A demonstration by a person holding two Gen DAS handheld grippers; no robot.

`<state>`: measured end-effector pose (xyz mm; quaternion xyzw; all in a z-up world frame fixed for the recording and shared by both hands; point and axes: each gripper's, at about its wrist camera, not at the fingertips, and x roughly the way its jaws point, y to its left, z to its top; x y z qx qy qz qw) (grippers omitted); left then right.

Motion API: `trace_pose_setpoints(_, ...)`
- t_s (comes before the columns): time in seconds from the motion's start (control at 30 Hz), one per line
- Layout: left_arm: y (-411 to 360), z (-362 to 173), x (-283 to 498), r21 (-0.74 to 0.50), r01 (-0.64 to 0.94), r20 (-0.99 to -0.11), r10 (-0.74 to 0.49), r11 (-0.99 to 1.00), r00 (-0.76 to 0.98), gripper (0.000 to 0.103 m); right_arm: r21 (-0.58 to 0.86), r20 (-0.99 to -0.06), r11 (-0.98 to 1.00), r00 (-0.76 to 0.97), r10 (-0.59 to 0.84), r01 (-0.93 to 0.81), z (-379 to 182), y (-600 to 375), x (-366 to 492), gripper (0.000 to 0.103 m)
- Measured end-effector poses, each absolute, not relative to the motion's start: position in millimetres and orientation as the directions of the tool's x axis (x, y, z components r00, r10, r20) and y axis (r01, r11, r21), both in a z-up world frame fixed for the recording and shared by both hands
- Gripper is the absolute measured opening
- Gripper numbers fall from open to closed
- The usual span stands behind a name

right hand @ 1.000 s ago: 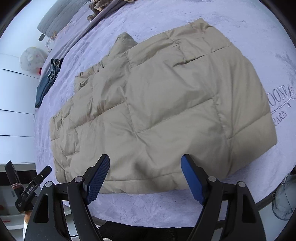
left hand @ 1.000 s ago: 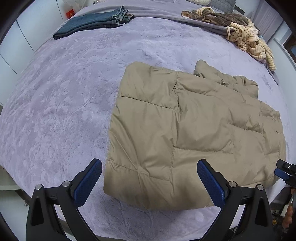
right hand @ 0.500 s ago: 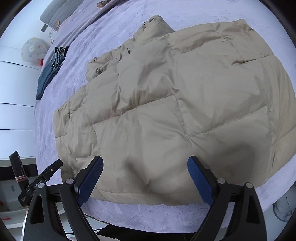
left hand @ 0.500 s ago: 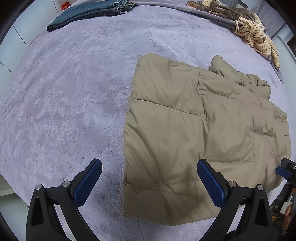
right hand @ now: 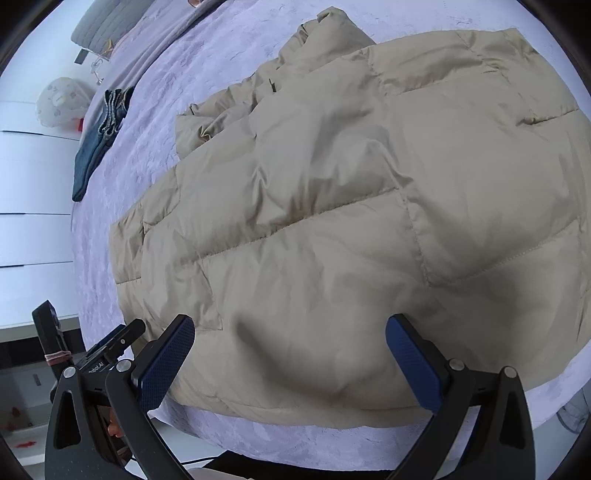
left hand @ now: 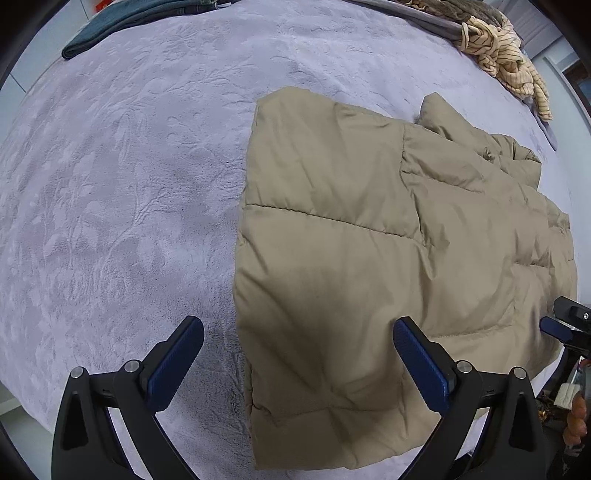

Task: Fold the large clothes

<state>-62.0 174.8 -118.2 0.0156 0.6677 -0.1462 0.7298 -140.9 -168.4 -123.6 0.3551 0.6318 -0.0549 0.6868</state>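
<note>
A beige quilted puffer jacket [left hand: 373, 258] [right hand: 351, 206] lies folded flat on a lilac bedspread [left hand: 122, 192]. My left gripper [left hand: 297, 354] hangs open above the jacket's near left corner, one blue pad over the bedspread and the other over the fabric. My right gripper [right hand: 290, 354] is open wide above the jacket's near edge, with nothing pinched between its pads. The right gripper's tip [left hand: 565, 326] shows at the right edge of the left wrist view. The left gripper [right hand: 110, 343] shows at the lower left of the right wrist view.
Folded blue jeans [left hand: 122, 20] [right hand: 98, 144] lie at the far side of the bed. A crumpled striped garment [left hand: 506, 62] sits at the far right corner. The bed's near edge [right hand: 295, 439] runs just below the jacket. White cupboards [right hand: 33, 184] stand beyond the bed.
Both grippers have come lower and closer to the jacket's near edge, which now fills more of each view. The right gripper's jaws have spread wider than a second ago.
</note>
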Motion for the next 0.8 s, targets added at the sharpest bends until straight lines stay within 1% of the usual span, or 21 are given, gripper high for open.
trace_pose_setpoints(0.13,181,-122,-54,-0.215,0.245,-0.971,-0.234,0.946,0.051,0.103,0.409,-0.911,0.739,0.188,0.368,0.536,-127,-168,-139,0.103)
trace_pose_setpoints(0.27,198,-126,-39,-0.294,0.24,-0.947,-0.315,0.925,0.054,0.103,0.401,-0.914,0.741,0.18,0.363,0.538,-129,-168,-138,0.103)
trace_pose_setpoints(0.4,224,-144,-23,-0.366,0.21,-0.926,-0.378,0.907,0.021,0.103,0.394,-0.916,0.726,0.175,0.362,0.563,-135,-168,-137,0.103)
trace_pose_setpoints(0.43,230,-149,-20,-0.385,0.206,-0.919,-0.395,0.9,0.009,0.103,0.388,-0.918,0.726,0.171,0.357,0.568,-135,-169,-137,0.101)
trace_pose_setpoints(0.53,245,-169,-14,-0.517,0.154,-0.856,-0.511,0.842,-0.074,0.103,0.36,-0.93,0.741,0.149,0.337,0.567,-138,-168,-135,0.092)
trace_pose_setpoints(0.57,247,-175,-13,-0.55,0.139,-0.835,-0.542,0.824,-0.093,0.103,0.356,-0.931,0.745,0.144,0.336,0.564,-139,-168,-135,0.091)
trace_pose_setpoints(0.67,239,-186,-6,-0.616,0.139,-0.788,-0.603,0.776,-0.127,0.103,0.353,-0.932,0.752,0.136,0.336,0.556,-140,-167,-134,0.09)
trace_pose_setpoints(0.8,214,-189,4,-0.672,0.172,-0.741,-0.654,0.72,-0.156,0.103,0.341,-0.935,0.759,0.121,0.333,0.555,-142,-165,-132,0.09)
